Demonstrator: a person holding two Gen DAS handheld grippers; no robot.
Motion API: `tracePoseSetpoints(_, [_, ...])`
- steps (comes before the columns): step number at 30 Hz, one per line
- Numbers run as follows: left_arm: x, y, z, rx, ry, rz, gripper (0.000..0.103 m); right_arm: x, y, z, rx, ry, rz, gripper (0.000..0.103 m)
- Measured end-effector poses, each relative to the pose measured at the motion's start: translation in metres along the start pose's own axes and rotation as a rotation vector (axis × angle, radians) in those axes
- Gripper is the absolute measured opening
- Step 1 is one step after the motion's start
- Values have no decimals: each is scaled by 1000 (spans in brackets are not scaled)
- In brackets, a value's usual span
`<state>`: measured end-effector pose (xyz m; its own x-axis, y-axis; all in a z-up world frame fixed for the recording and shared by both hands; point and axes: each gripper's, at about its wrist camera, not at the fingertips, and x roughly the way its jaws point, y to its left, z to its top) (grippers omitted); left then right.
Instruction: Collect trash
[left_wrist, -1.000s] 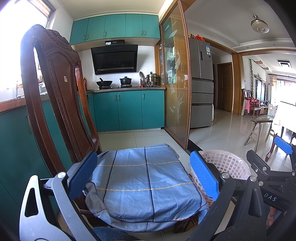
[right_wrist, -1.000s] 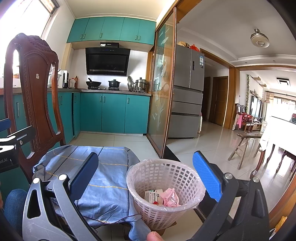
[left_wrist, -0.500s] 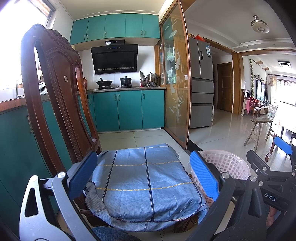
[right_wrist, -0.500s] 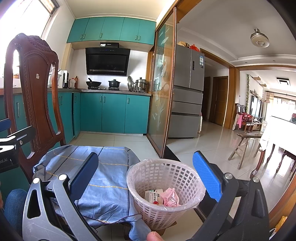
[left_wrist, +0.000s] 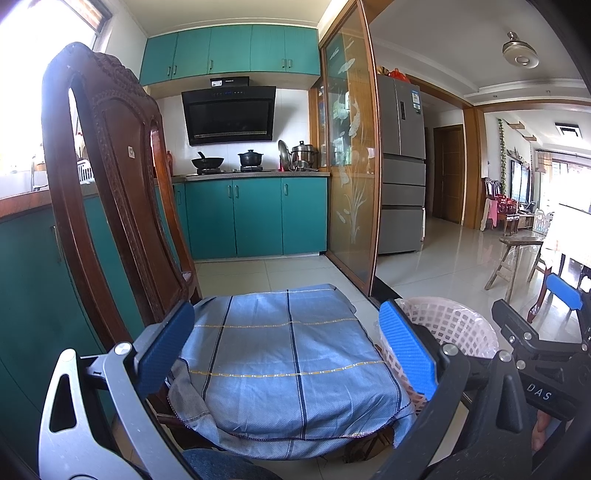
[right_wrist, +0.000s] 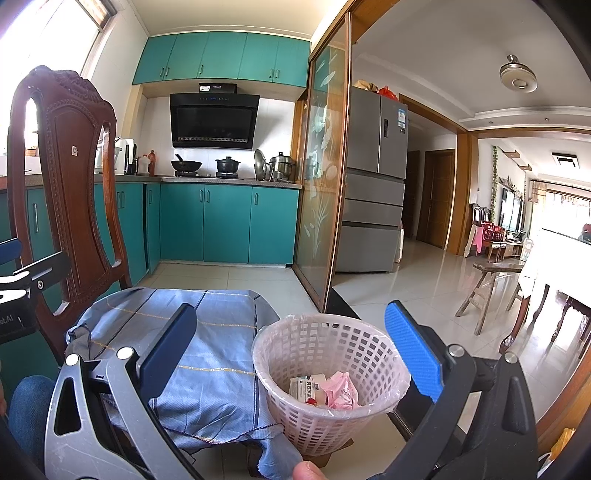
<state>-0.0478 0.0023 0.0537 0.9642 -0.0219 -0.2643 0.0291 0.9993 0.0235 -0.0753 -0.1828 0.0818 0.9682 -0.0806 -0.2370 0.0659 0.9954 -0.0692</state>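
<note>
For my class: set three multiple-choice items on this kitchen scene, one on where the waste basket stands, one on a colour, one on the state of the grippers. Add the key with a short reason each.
1. Where does the waste basket stand?
A. on the counter
B. beside the cloth-covered chair seat
C. on top of the fridge

2. What colour are the kitchen cabinets?
A. teal
B. white
C. red

3. How are the left gripper and right gripper?
A. both shut on trash
B. one shut
C. both open and empty

Key: 1 B, the basket stands by the seat's right edge; 2 A, the doors are teal; 3 C, the fingers are spread wide with nothing between them.
</note>
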Motion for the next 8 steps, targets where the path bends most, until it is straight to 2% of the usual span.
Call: tracePoseSetpoints(8, [19, 8, -8, -9, 62, 49, 100, -13, 0, 2, 12, -38, 36, 100])
